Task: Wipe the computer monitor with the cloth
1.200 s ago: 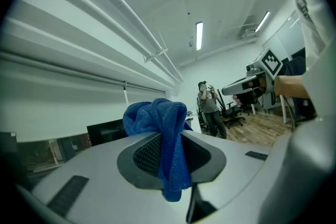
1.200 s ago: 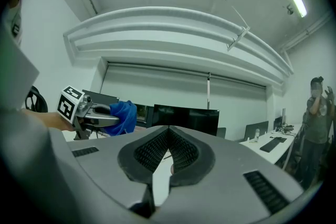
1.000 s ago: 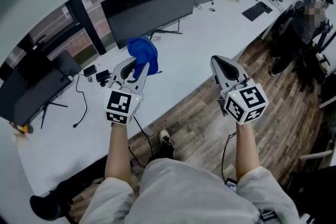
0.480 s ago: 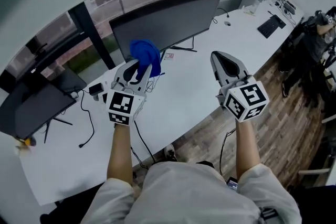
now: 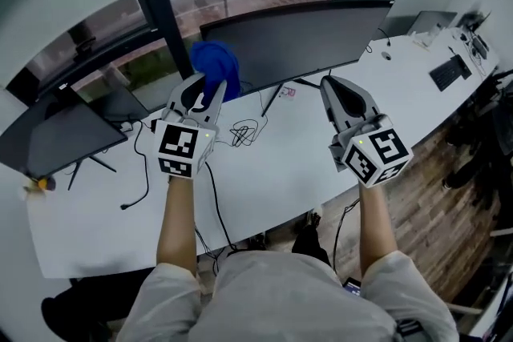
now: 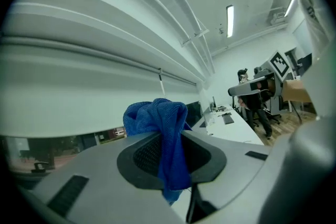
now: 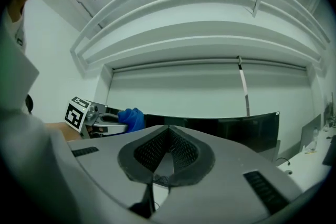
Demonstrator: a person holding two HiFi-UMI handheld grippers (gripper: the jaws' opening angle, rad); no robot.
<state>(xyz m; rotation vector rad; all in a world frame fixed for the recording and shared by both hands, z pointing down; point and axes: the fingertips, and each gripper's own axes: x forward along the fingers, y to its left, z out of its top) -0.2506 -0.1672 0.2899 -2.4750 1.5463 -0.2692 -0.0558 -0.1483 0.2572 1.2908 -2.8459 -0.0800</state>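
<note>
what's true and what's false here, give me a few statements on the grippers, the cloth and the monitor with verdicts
1. The left gripper is shut on the blue cloth. True.
2. The right gripper holds a second cloth. False: its jaws are together with nothing between them.
3. The cloth lies spread flat on the white desk. False: it is bunched up in the left gripper, raised near the left end of the curved monitor.
4. The curved monitor's screen is dark. True.
5. A loose tangle of cable lies on the desk between the two grippers. True.
</note>
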